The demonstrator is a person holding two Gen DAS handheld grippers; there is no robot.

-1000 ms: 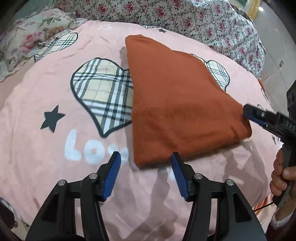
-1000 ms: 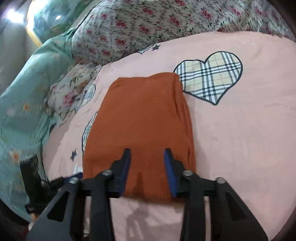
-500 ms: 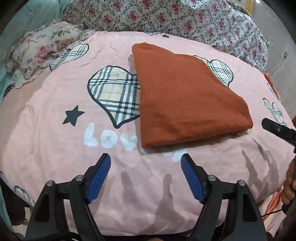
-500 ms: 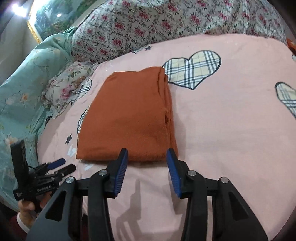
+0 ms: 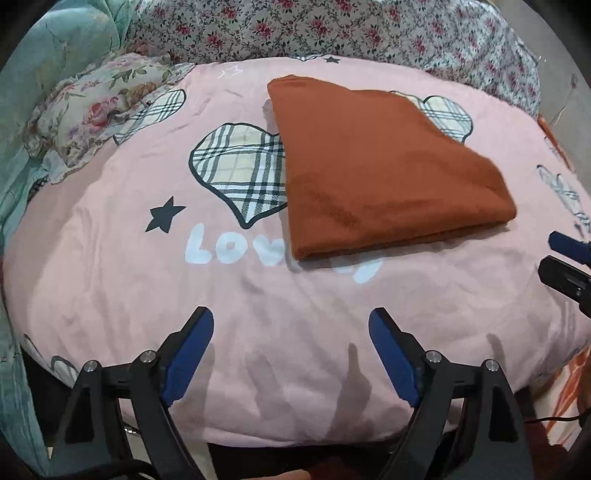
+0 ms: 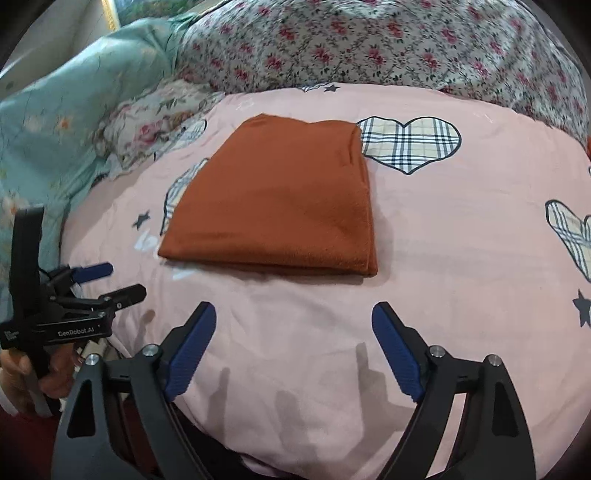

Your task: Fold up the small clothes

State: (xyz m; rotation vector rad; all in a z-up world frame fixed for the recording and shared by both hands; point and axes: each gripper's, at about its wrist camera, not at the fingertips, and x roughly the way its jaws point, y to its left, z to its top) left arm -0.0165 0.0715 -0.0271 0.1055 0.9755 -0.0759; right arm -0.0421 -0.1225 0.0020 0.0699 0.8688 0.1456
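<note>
A rust-orange garment (image 5: 384, 173) lies folded flat into a neat rectangle on the pink bedcover (image 5: 110, 258). It also shows in the right wrist view (image 6: 280, 199). My left gripper (image 5: 291, 321) is open and empty, held back from the garment's near edge. My right gripper (image 6: 293, 314) is open and empty, also back from the garment. The left gripper shows at the left edge of the right wrist view (image 6: 110, 280), and the right gripper's tips show at the right edge of the left wrist view (image 5: 565, 254).
The pink cover (image 6: 461, 258) has plaid hearts, stars and white lettering. A floral quilt (image 5: 332, 29) is heaped along the far side. A floral pillow (image 5: 99, 110) and teal bedding (image 6: 55, 129) lie to the left.
Both grippers have let go of the garment, opened wide and drawn back toward the near edge of the bed. The folded garment stays flat where it was.
</note>
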